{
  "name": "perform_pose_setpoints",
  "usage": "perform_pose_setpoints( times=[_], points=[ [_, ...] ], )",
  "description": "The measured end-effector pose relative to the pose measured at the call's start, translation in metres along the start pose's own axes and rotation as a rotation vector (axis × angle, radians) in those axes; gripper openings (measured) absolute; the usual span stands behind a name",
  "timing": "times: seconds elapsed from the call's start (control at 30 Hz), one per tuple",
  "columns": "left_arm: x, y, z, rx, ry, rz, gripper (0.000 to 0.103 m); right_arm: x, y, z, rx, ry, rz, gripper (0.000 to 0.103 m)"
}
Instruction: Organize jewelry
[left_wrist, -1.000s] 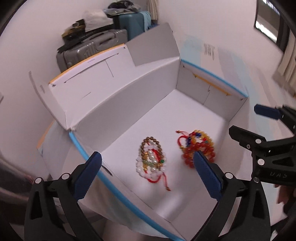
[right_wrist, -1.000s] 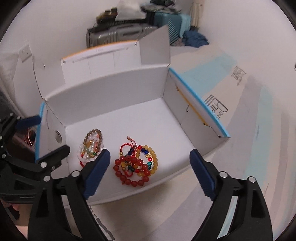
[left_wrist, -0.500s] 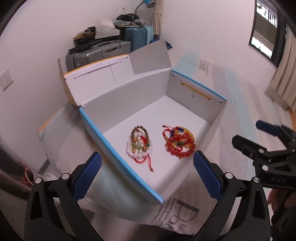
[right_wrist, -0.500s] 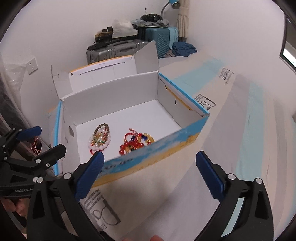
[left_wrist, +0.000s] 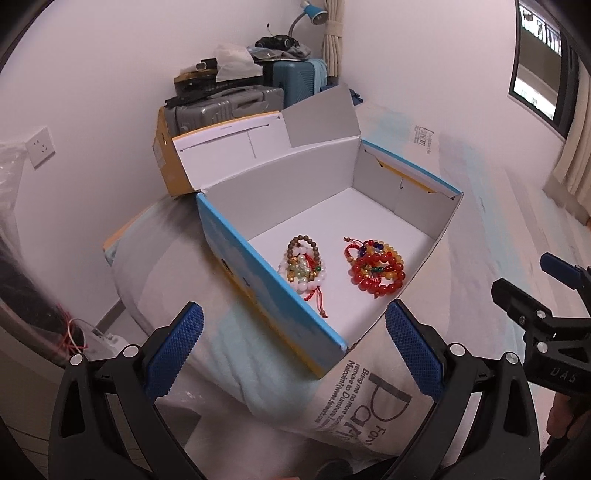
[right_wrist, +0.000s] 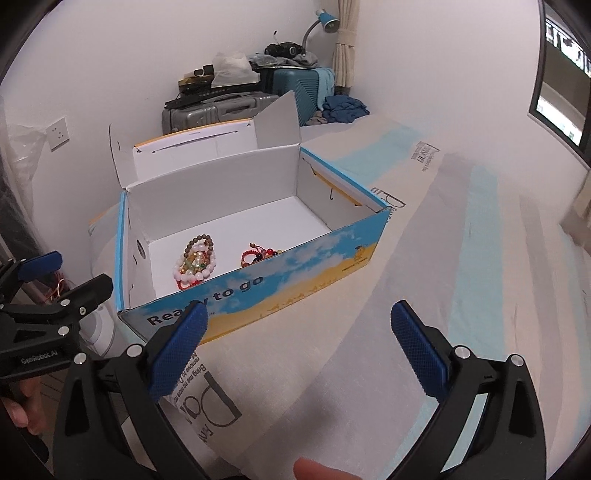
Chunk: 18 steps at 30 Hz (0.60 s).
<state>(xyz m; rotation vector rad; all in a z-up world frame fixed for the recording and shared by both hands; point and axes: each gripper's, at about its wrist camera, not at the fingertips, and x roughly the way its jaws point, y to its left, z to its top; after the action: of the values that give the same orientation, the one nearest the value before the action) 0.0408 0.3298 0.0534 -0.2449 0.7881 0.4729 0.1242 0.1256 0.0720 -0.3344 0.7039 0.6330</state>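
A: On the pale blue-and-white sheet (right_wrist: 424, 258), by white walls, gray suitcase (left_wrist: 225, 107) behind: open box (right_wrist: 258, 284).
B: Jewelry?
A: 2 bracelet heaps on its floor, white-bead pile (left_wrist: 303, 266) left, red-bead pile (left_wrist: 376, 267) right, apart. White pile's long axis runs toward box's back wall.
B: Grippers?
A: Left gripper (left_wrist: 293, 352) spread, empty. Right gripper (right_wrist: 297, 352) spread wide, empty, outside box.

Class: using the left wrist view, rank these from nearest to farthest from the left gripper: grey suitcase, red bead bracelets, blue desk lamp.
From the left gripper:
1. Red bead bracelets, on the box floor, right pile.
2. Grey suitcase, behind the box, against the wall.
3. Blue desk lamp, far corner, above the suitcases.
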Motion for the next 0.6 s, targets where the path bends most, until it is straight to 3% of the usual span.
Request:
perform_pose_setpoints(
  times=[0.6],
  points=[
    [0.0053,0.0016,0.0050,0.002,0.004,0.016,0.097,-0.0009,0.0075,0.0062,0.002,-0.005,-0.012,0.095]
  ],
)
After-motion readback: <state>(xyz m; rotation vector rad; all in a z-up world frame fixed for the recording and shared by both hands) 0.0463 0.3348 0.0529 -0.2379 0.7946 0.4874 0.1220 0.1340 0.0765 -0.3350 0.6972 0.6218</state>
